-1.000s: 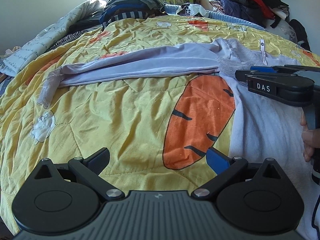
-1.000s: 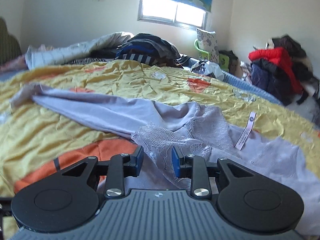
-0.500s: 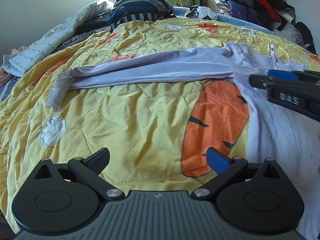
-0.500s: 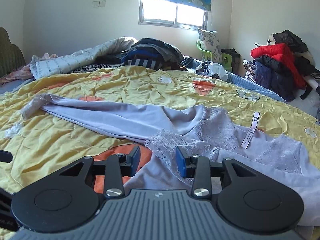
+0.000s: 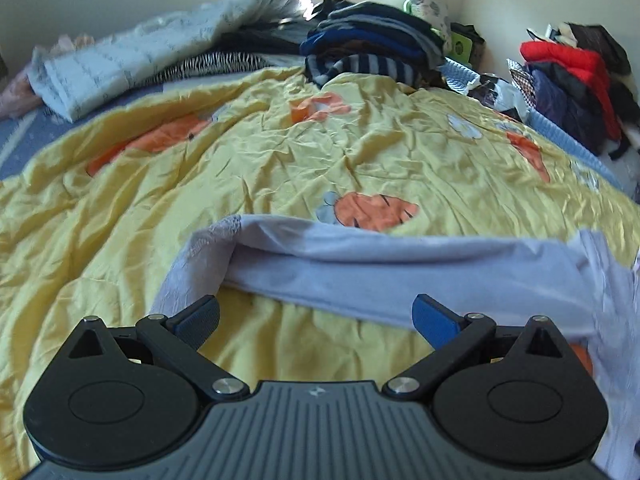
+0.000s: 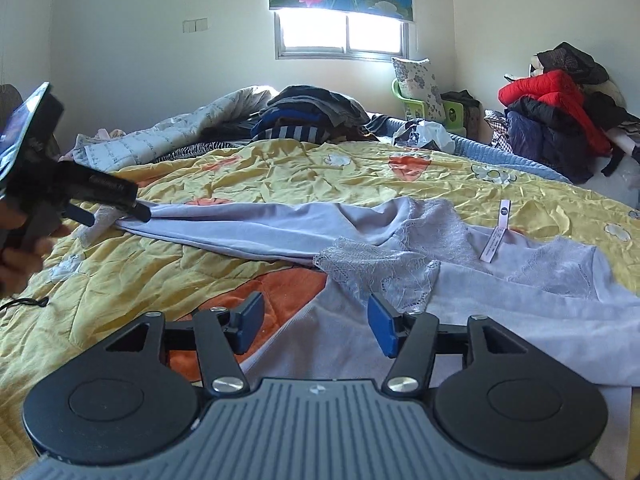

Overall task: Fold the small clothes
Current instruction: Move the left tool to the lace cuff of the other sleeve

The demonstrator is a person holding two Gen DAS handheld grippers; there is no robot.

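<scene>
A bed under a yellow quilt [image 6: 280, 176] printed with orange carrots fills the room, with a heap of dark folded clothes [image 6: 312, 116] at 12 o'clock below the window [image 6: 340, 34] and a red jacket [image 6: 548, 88] piled at 2 o'clock. Across the quilt lies a pale lilac garment [image 6: 460, 264] with lace panels and a white label, its long sleeve [image 5: 400, 272] stretching toward 9 o'clock. The left gripper [image 5: 316, 314] hovers at the sleeve's lace cuff with fingers spread wide, and the right gripper [image 6: 316, 320] sits over the body with fingers opening, pinching nothing.
</scene>
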